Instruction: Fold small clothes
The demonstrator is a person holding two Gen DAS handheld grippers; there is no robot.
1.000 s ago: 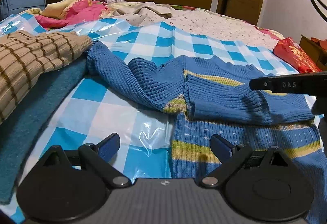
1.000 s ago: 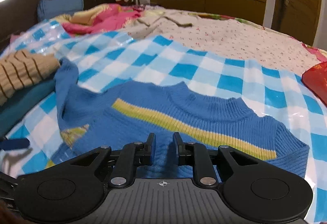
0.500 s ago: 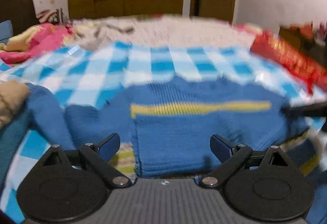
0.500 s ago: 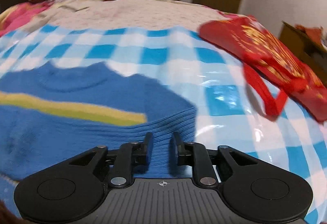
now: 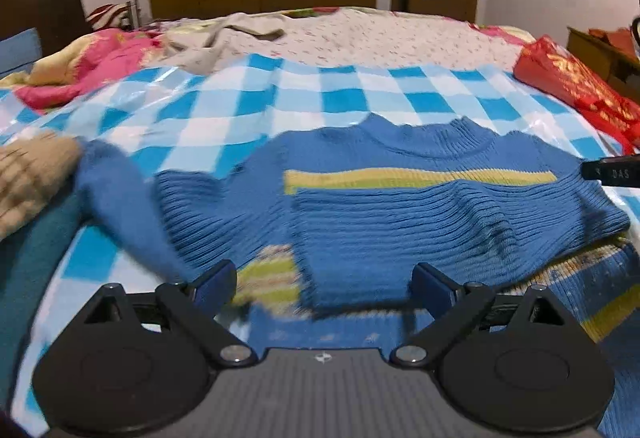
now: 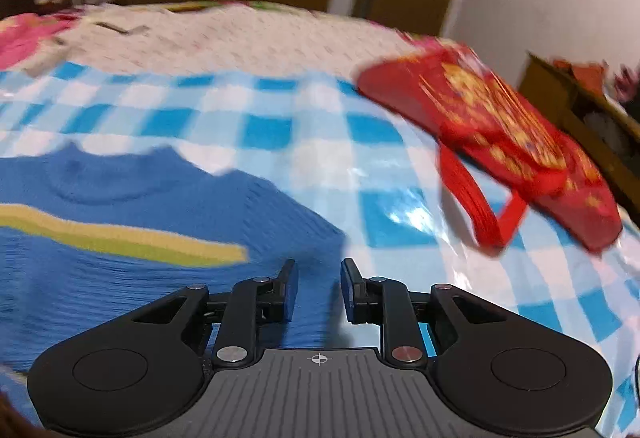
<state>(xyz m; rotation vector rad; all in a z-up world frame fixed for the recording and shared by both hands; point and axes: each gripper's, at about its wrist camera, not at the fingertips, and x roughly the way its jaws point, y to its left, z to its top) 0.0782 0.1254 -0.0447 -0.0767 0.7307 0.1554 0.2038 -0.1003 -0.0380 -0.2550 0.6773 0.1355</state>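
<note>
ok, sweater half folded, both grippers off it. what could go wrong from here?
1. The left sleeve trails out toward the tan knit; a grab there might drag that garment along.
2. The sweater lies on a glossy checked sheet; tugging could slide or bunch the sheet and undo the fold.
3. The right gripper, open, sits at the sweater's right edge, with the red bag beyond; a wide swing might snag its handle.

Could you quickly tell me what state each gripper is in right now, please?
Left gripper: jaws wide open, holding nothing, above the sweater.
Right gripper: jaws partly open, nothing between them, at the sweater's edge.
</note>
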